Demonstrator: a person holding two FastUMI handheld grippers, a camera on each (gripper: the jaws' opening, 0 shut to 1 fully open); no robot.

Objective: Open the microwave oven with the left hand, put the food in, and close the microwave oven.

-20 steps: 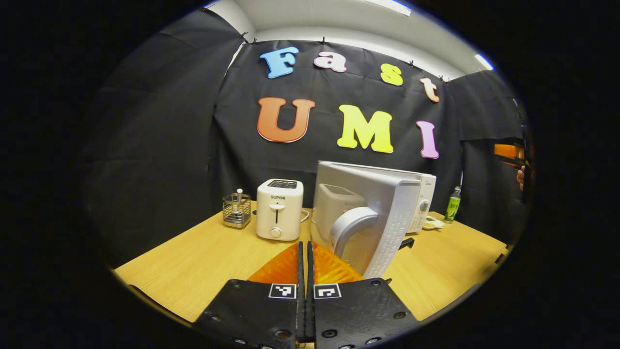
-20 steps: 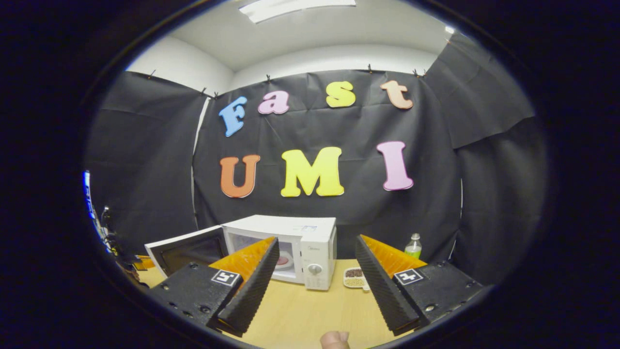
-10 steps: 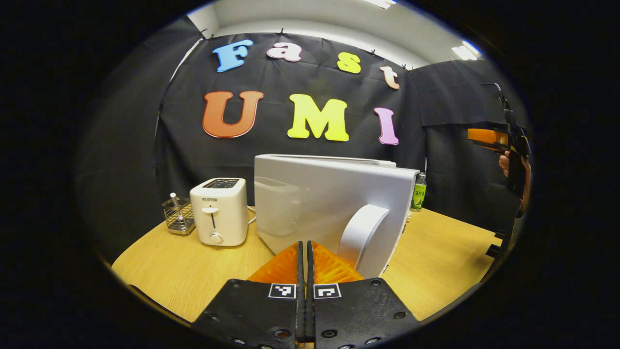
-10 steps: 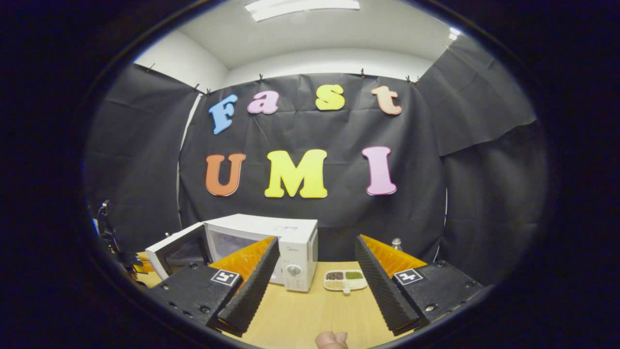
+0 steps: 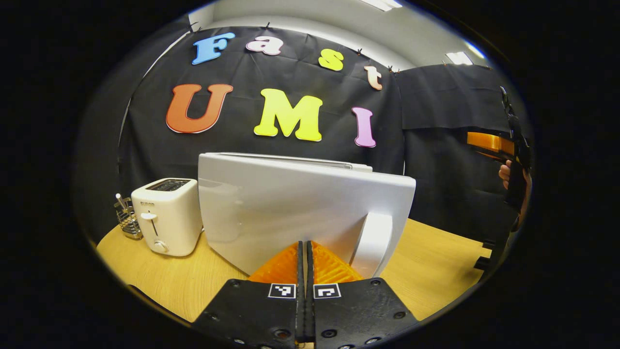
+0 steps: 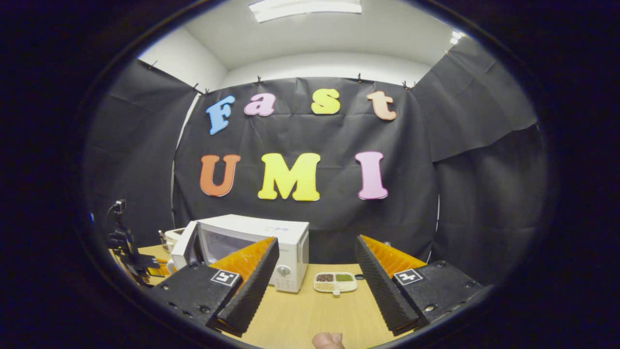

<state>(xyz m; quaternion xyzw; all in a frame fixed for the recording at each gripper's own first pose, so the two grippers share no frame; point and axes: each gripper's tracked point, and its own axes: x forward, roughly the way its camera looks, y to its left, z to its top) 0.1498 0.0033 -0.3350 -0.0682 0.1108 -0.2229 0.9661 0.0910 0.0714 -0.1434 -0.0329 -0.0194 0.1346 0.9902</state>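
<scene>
Microwave door (image 5: 290, 203) broadside to me, long axis left-right.
My left gripper (image 5: 304, 252) fingers pressed together, empty; right gripper (image 6: 315, 271) fingers wide apart, empty.

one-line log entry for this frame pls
phase: closing door | left gripper: shut, at microwave door | right gripper: open, empty | door: ajar | snack tray: on table

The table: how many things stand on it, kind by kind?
Microwave: 1
Toaster: 1
Wire rack: 1
Food tray: 1
Total: 4
</scene>
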